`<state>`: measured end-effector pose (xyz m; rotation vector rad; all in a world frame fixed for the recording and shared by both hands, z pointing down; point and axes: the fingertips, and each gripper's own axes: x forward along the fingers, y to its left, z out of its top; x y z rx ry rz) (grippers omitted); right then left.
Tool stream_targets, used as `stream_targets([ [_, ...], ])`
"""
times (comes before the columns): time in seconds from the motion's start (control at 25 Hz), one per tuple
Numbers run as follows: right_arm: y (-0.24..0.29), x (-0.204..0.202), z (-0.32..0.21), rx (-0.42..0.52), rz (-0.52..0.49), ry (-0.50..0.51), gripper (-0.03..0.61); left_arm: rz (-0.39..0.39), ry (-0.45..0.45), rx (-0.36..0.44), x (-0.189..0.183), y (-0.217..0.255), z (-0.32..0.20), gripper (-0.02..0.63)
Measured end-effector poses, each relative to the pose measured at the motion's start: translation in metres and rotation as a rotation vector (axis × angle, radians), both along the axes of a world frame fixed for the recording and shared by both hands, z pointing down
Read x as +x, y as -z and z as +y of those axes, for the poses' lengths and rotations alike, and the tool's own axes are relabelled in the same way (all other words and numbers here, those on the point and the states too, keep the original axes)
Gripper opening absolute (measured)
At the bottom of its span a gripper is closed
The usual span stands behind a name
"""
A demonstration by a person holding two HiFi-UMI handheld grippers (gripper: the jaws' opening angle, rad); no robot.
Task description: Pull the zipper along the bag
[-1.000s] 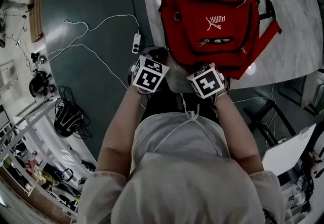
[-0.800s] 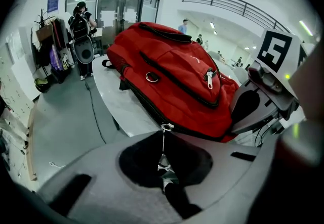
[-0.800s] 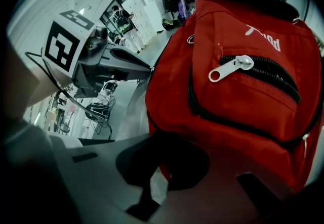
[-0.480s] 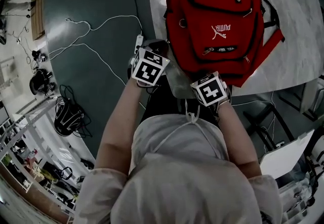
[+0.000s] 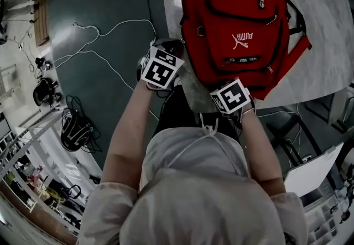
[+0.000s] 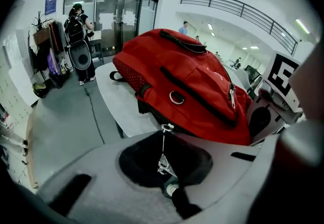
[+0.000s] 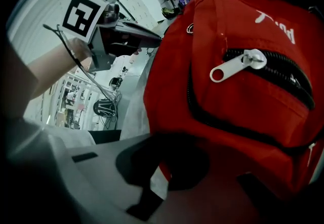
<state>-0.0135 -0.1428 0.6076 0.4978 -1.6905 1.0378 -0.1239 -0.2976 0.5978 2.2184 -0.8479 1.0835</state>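
1. The red backpack (image 5: pixel 232 17) lies on a pale table (image 5: pixel 326 45), in the upper right of the head view.
2. The left gripper (image 6: pixel 163 170) is clenched on a thin metal zipper pull (image 6: pixel 162 149). The pull runs up to the slider (image 6: pixel 165 127) on the backpack's side.
3. The right gripper (image 7: pixel 152 187) grasps the red fabric at the backpack's lower edge, below the front pocket zipper (image 7: pixel 238 63).
4. In the head view both grippers are at the bottom edge of the backpack, the left one at its left corner.
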Motion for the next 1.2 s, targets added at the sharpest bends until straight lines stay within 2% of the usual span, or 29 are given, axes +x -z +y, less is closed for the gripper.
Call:
stream_targets([
  [0.2, 0.000, 0.000, -0.001, 0.018, 0.002, -0.010, 0.026, -0.003, -0.013, 0.022, -0.003, 0.004, -0.020, 0.021],
  [0.36, 0.001, -0.008, -0.003, 0.017, -0.035, -0.010, 0.026, -0.009, -0.001, 0.061, -0.006, 0.007, -0.038, 0.020],
  [0.6, 0.004, -0.008, -0.005, 0.023, -0.050, -0.034, 0.026, -0.024, -0.013, 0.040, -0.005, 0.005, -0.047, 0.021],
  [0.8, 0.002, -0.009, -0.003, 0.026, -0.055, -0.037, 0.026, -0.005, 0.023, 0.039, -0.005, 0.005, -0.045, 0.021],
  [1.0, -0.003, -0.003, -0.004, 0.068, 0.003, -0.032, 0.026, -0.008, 0.042, 0.116, -0.005, 0.001, -0.046, 0.023],
  [1.12, -0.001, -0.007, -0.003, 0.100, -0.008, -0.034, 0.026, -0.009, 0.092, 0.184, -0.008, -0.002, -0.044, 0.058],
  [1.2, 0.000, -0.006, -0.005, 0.123, 0.009, -0.031, 0.028, -0.008, 0.113, 0.215, -0.011, 0.001, -0.042, 0.131],
])
